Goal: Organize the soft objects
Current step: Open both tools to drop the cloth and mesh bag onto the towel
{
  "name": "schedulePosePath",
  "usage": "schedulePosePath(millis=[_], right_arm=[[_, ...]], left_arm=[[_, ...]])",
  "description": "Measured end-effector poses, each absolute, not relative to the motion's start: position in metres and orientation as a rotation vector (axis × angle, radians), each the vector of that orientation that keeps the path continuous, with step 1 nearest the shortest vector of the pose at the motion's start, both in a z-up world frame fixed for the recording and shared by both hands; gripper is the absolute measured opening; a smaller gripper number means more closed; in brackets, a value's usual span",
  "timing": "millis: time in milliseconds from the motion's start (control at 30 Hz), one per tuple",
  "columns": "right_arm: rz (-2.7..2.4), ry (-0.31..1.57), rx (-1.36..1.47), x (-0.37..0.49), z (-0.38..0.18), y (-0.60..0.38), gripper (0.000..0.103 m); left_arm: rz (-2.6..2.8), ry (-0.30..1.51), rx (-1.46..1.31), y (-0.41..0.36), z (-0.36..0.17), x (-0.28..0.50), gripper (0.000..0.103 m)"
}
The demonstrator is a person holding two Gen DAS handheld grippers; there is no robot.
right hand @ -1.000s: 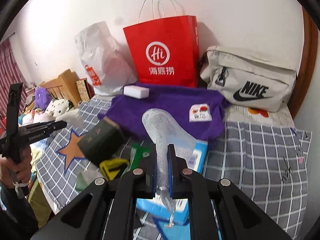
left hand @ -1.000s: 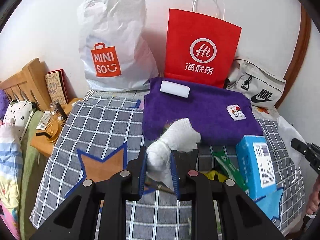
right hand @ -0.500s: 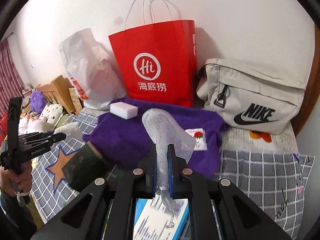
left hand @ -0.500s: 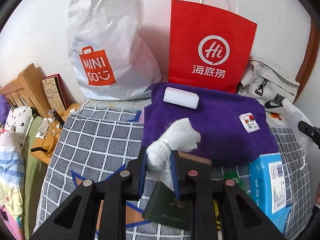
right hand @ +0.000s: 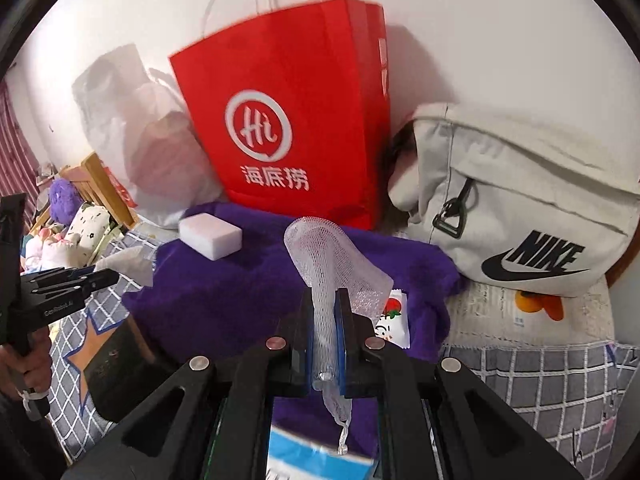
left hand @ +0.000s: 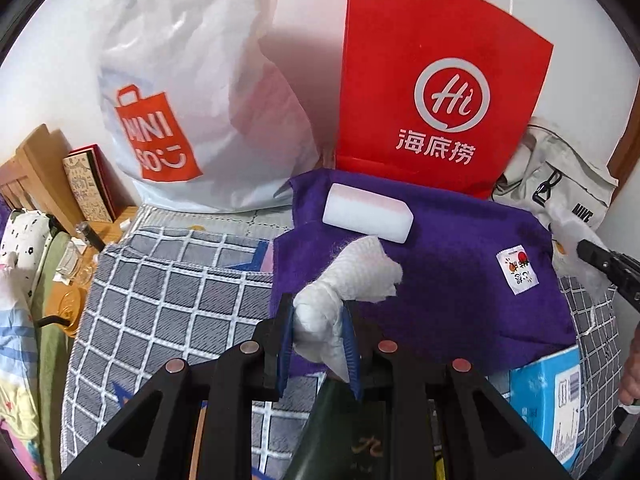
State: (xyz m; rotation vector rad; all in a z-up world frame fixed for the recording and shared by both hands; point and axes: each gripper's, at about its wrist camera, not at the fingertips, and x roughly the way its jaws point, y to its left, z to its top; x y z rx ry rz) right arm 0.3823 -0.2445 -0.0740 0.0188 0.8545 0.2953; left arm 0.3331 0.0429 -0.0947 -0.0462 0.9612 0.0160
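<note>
My left gripper (left hand: 320, 320) is shut on a white waffle cloth (left hand: 352, 276), which sticks up over the near edge of a purple towel (left hand: 460, 272). A white sponge block (left hand: 367, 219) lies on the towel's far side. In the right wrist view my right gripper (right hand: 325, 312) is shut on a white mesh net (right hand: 332, 264), held above the same purple towel (right hand: 224, 288). The sponge block (right hand: 211, 236) shows at its left. The left gripper (right hand: 80, 280) with its cloth appears at the left edge there, and the right gripper's tip (left hand: 600, 258) at the right edge of the left wrist view.
A red paper bag (left hand: 436, 80), a white plastic shopping bag (left hand: 188, 92) and a beige sling bag (right hand: 520, 208) stand against the wall. A grey checked blanket (left hand: 168, 288) covers the bed. A blue box (left hand: 556, 396) and a dark green box (left hand: 352, 432) lie near me.
Both grippers have moved forward toward the wall and slightly down; the purple towel, sponge and bags now look larger and closer. Each still holds its item.
</note>
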Motion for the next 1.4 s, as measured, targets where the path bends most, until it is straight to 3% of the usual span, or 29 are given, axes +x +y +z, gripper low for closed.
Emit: schedulePosePath(millis=[700, 800, 867, 933, 1000, 1033, 1200, 1400], right_arm=[[0.321, 1.006, -0.008, 0.415, -0.134, -0.233, 0.012], [0.335, 1.019, 0.003, 0.414, -0.136, -0.232, 0.020], [0.342, 1.026, 0.012, 0.414, -0.137, -0.232, 0.033], [0.359, 1.031, 0.020, 0.414, -0.138, -0.230, 0.056], [0.366, 1.024, 0.022, 0.412, -0.135, -0.230, 0.063], [0.366, 1.022, 0.024, 0.411, -0.134, -0.229, 0.066], [0.343, 0.986, 0.047, 0.402, -0.120, -0.233, 0.073], [0.362, 0.965, 0.102, 0.376, -0.099, -0.230, 0.073]], left_arm=[[-0.069, 1.077, -0.067, 0.021, -0.143, 0.389, 0.022], [-0.076, 1.090, -0.069, 0.020, -0.145, 0.391, 0.029], [-0.085, 1.096, -0.075, 0.020, -0.146, 0.392, 0.034], [-0.090, 1.097, -0.078, 0.019, -0.145, 0.391, 0.043], [-0.087, 1.090, -0.074, 0.018, -0.142, 0.389, 0.061], [-0.086, 1.080, -0.072, 0.018, -0.140, 0.386, 0.064], [-0.074, 1.054, -0.062, 0.021, -0.126, 0.373, 0.065], [-0.030, 1.020, -0.058, 0.036, -0.111, 0.348, 0.065]])
